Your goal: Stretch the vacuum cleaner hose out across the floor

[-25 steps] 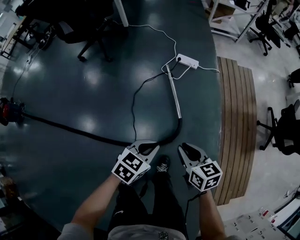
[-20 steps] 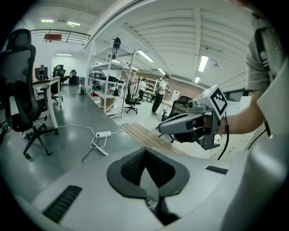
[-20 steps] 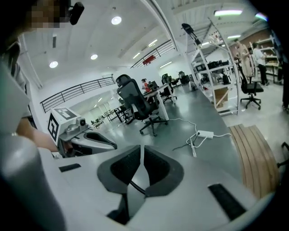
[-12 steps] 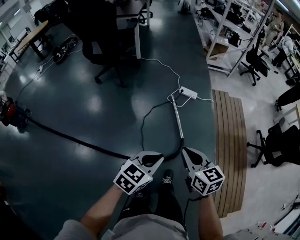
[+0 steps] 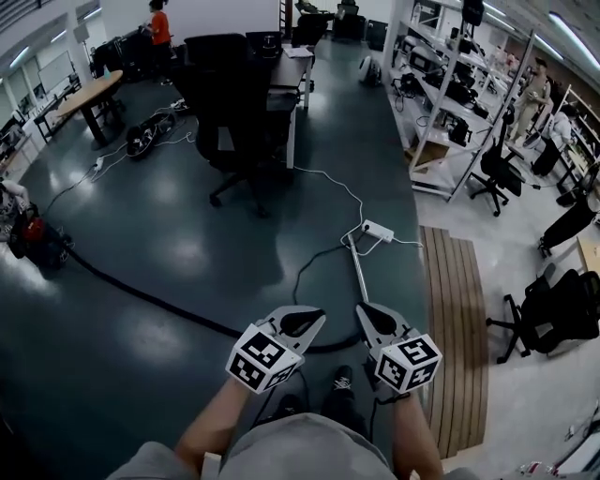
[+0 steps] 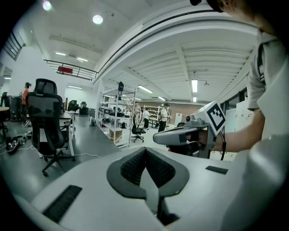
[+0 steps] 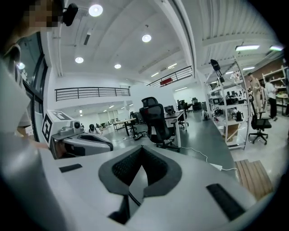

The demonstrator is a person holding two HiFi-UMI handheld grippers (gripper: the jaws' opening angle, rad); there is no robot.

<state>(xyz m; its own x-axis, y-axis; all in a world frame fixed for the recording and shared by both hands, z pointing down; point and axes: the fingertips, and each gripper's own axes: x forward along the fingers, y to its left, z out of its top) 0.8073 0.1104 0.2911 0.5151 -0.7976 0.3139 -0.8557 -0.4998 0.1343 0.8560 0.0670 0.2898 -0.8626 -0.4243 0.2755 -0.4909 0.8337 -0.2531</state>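
Both my left gripper (image 5: 315,317) and right gripper (image 5: 362,310) are closed, empty; the long black hose (image 5: 141,295) looks stretched from the red canister (image 5: 37,246).

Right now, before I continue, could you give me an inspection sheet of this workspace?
Surface: dark glossy floor; wooden slat mat at right.
Job's things: black hose runs from the red vacuum cleaner towards the metal wand.
Clutter: dark heap on the floor, far left.
Grippers: left gripper and right gripper both shut, empty.
Cables: white cable to the power strip; black cable looping beside the wand.
Surroundings: office chair, shelving, people far off.
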